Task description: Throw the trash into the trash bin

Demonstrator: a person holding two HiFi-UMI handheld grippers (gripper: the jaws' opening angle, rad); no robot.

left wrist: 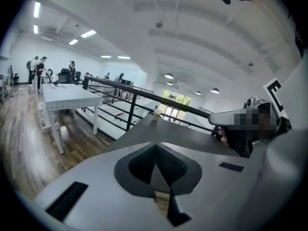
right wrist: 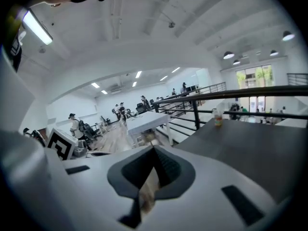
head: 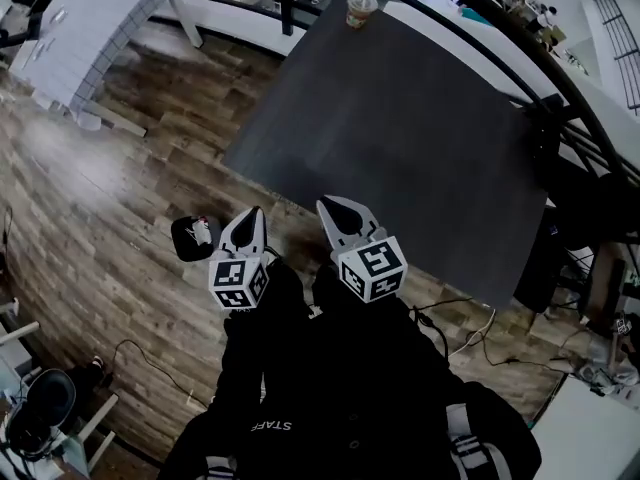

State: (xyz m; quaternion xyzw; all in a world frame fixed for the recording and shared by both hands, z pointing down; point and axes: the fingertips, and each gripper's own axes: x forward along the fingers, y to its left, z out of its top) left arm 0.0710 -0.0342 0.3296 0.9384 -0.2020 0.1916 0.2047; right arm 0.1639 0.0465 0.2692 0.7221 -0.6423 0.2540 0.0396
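Far cup (head: pixel 360 9), details too small

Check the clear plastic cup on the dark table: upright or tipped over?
Upright. The clear plastic cup with a straw stands on its base near the far edge of the dark grey table, straw pointing up.

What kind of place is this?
Most likely a big open office or workshop hall: a dark table and a white table on a wooden floor, a black railing, people standing far off.
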